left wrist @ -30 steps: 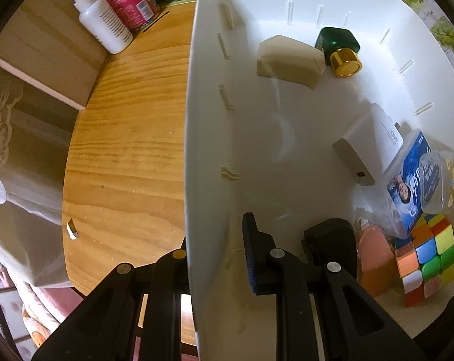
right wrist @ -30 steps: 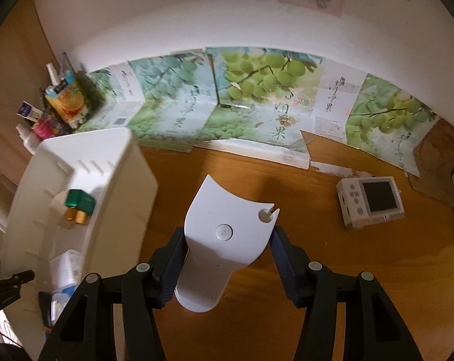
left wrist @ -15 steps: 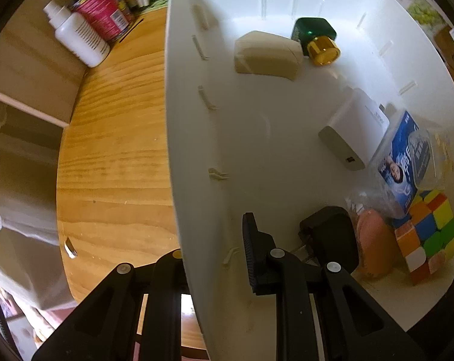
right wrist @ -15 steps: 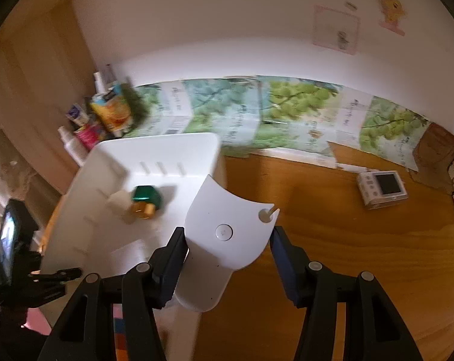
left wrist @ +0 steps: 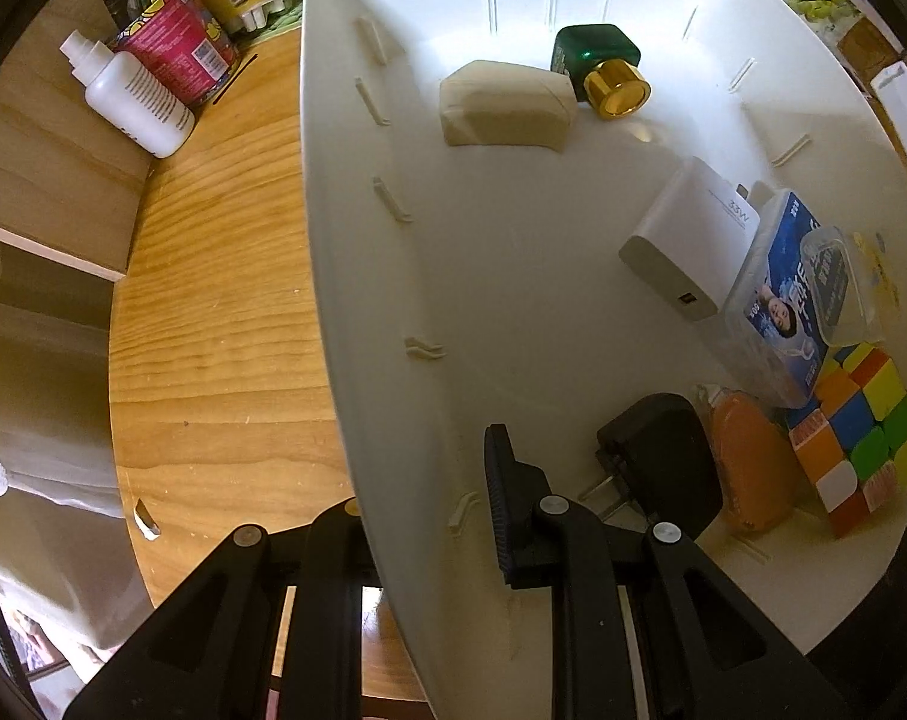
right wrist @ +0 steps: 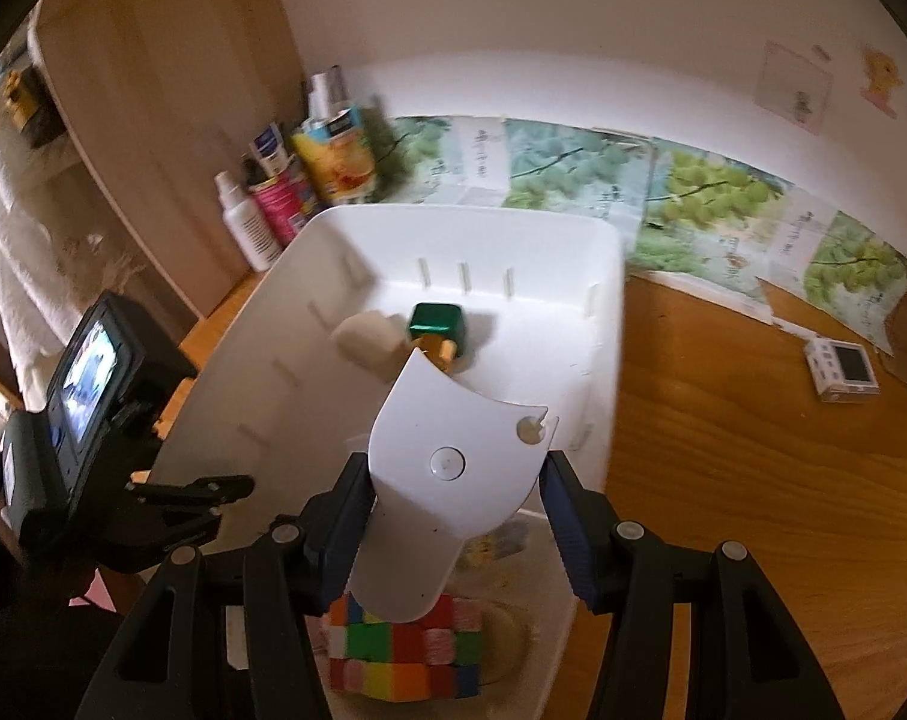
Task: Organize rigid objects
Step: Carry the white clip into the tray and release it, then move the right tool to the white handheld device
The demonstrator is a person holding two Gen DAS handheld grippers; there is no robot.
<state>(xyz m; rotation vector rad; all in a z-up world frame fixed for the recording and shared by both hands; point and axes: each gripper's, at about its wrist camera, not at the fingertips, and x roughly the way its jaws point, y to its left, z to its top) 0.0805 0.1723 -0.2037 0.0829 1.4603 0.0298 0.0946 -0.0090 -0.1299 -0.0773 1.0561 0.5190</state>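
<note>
Left gripper: jaws pinch the white bin's side wall.
Bin: on the wooden surface, with a colour cube inside.
Right gripper: jaws hold a white plastic piece above the bin.

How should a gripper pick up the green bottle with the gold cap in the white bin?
Come from straight above and pinch the green bottle across its flat green body, not the round gold cap, which could slip. It lies on its side in the white bin, close against the beige block, so set the fingers on the sides clear of that block.
</note>
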